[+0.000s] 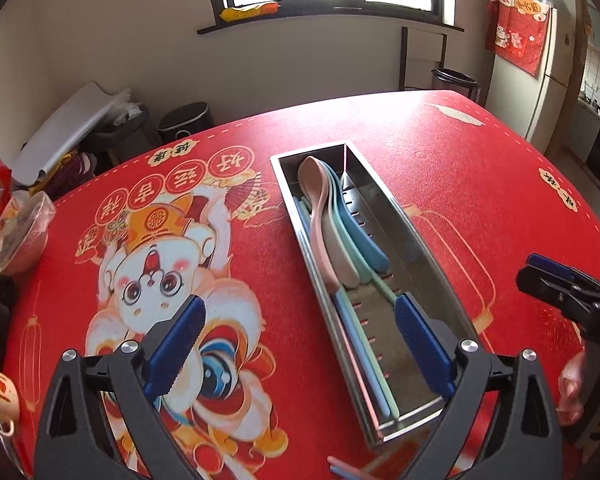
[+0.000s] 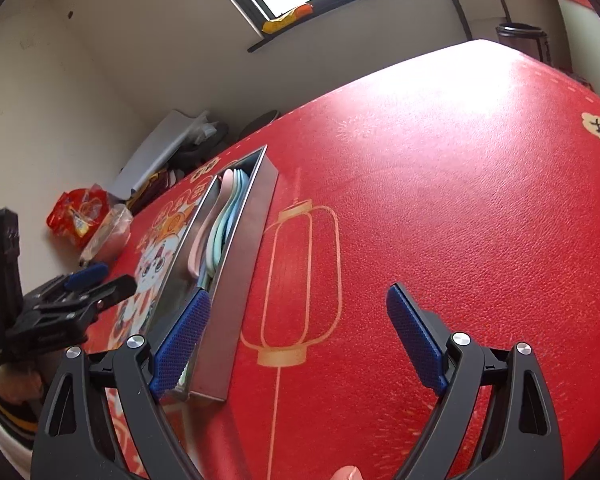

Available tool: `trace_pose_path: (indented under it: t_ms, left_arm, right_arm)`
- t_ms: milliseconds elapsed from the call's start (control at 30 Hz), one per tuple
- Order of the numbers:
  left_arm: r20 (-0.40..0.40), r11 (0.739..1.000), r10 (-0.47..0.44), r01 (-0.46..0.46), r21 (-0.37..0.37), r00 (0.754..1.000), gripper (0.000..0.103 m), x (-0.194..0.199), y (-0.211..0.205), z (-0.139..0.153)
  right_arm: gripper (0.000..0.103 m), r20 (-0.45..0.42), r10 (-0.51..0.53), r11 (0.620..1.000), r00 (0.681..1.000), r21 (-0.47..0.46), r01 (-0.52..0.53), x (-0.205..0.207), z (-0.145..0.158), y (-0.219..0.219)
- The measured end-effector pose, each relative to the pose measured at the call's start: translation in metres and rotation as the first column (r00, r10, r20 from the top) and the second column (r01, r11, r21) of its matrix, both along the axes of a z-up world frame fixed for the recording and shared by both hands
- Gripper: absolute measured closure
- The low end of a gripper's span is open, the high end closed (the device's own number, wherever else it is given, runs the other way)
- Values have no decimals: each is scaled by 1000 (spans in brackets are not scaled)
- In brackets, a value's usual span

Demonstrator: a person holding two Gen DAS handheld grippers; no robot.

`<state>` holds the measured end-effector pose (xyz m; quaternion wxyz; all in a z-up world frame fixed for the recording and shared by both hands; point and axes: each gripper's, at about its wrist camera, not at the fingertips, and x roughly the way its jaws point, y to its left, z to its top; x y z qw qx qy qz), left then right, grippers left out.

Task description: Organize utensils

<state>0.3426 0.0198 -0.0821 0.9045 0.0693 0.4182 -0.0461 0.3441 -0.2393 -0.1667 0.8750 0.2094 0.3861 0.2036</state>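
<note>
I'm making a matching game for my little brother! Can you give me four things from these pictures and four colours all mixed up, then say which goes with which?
Things:
1. Top spoon in the tray
2. Tray
3. Tablecloth
4. Pads on the left tool

Colours:
A. Blue
B. Red
C. Pink
D. Silver

Pairs: 1-C, 2-D, 3-B, 4-A
</note>
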Motion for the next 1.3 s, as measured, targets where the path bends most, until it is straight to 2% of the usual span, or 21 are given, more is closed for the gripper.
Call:
trace_pose_path:
  t_ms: [133, 200, 400, 633, 867, 1033, 1200, 1300]
  left_arm:
    - [0, 999, 23, -23, -33, 1000, 6, -36, 16, 2]
    - [-6, 999, 32, -32, -35, 999, 6, -51, 20, 0]
    - [-21, 999, 45, -45, -26, 999, 6, -85, 23, -11]
    - [-40, 998, 45, -47, -49, 998, 6, -114, 21, -25]
    - [-68, 996, 64, -68, -57, 996, 6, -130, 13, -44]
    - [-91, 995, 56, -63, -76, 994, 6, -138, 7, -54]
    - [-112, 993, 32, -44, -106, 993, 6, -140, 1, -62]
    - [-121, 995, 33, -44, -94, 992, 6, -140, -4, -66]
  right_arm:
    - [16, -4, -26, 999, 1000, -30, 26, -1, 2, 2]
    - [16, 10, -35, 996, 999, -80, 36, -5, 7, 6]
    - [16, 67, -20, 989, 998, -143, 29, -39, 23, 20]
    - [16, 95, 17, 968, 995, -251, 7, -80, 26, 33]
    - [16, 70, 36, 952, 997, -304, -13, -106, 14, 39]
    - [16, 79, 27, 947, 997, -322, -1, -111, 15, 38]
    - [16, 56, 28, 960, 998, -279, -11, -108, 11, 34]
    - [16, 56, 33, 964, 998, -266, -17, -108, 11, 33]
